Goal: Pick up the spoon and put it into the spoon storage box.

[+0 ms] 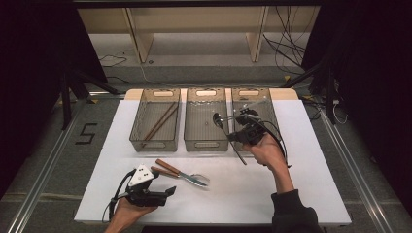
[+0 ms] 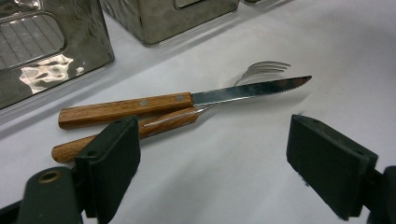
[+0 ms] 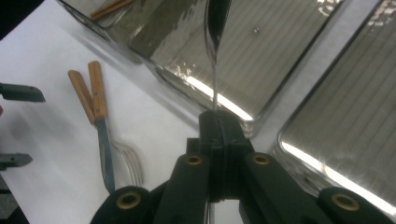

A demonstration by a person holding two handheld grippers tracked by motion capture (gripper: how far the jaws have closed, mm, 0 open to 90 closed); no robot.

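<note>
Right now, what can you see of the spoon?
The spoon is shiny metal with a dark-looking oval bowl and a thin straight handle. The right hand-held gripper is shut on the handle partway along it; the handle end sticks out toward the person. It is held off the table, tilted, with its bowl over the middle bin.

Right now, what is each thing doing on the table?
Left tongs: open, holding nothing, low over the table.
Right tongs: shut on the spoon.
Spoon: held up over the middle bin.
Knife: lying flat, across the fork.
Fork: lying flat under the knife.
Chopsticks: lying in the left bin.
Middle bin: empty.
</note>
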